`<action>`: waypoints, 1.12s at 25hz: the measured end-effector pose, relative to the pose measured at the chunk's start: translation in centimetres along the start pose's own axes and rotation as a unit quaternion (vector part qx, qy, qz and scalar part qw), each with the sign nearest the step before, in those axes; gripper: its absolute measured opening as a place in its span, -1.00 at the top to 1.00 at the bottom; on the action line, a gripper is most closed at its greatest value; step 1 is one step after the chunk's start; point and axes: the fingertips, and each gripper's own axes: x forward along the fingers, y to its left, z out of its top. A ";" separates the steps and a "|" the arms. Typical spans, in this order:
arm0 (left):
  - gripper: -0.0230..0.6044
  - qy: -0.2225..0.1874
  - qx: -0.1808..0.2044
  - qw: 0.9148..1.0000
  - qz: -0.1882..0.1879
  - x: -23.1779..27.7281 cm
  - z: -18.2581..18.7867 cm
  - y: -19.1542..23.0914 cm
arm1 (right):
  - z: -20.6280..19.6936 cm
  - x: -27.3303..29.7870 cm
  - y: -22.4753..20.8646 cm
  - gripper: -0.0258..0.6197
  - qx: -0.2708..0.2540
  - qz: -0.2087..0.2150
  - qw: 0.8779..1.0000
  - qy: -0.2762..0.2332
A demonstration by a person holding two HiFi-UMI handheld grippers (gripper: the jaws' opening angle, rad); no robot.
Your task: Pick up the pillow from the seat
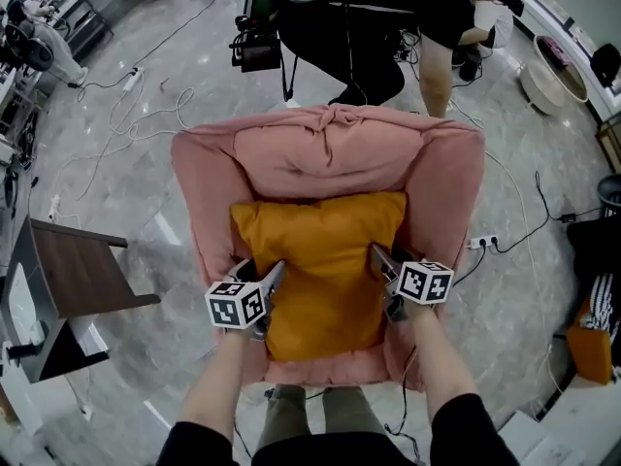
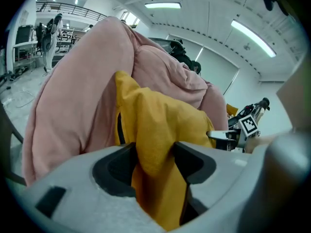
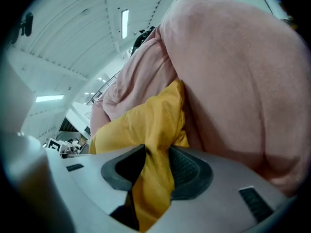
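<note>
A mustard-yellow pillow [image 1: 325,260] lies on the seat of a pink armchair [image 1: 330,144], leaning toward the backrest. My left gripper [image 1: 269,276] is at the pillow's left edge and my right gripper [image 1: 380,260] at its right edge. In the left gripper view a fold of the pillow [image 2: 155,115] is pinched between the pads of the left gripper [image 2: 154,161], with the pink armrest [image 2: 77,101] beside it. The right gripper view shows the right gripper [image 3: 154,163] shut on a fold of the same yellow fabric [image 3: 141,120], against the other armrest [image 3: 233,81].
A dark side table [image 1: 78,270] stands left of the chair. Behind the chair a person in black [image 1: 388,27] bends over, near a camera rig [image 1: 257,51]. Cables [image 1: 136,105] trail over the marble floor. A power strip [image 1: 482,243] and an orange bag [image 1: 590,343] are at the right.
</note>
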 end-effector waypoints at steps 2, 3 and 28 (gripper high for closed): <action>0.22 0.006 0.010 1.000 0.003 -0.3 -0.4 -0.3 | -0.4 -0.5 0.3 0.47 -0.005 -0.011 1.000 0.001; 0.28 0.009 0.014 1.000 0.004 -0.4 -0.6 -0.4 | -0.6 -0.7 0.5 0.50 -0.009 -0.018 1.000 0.002; 0.52 0.017 0.065 0.997 -0.036 -9.2 -5.6 -3.0 | -6.6 -11.5 7.9 0.75 -0.031 -0.088 0.992 -0.080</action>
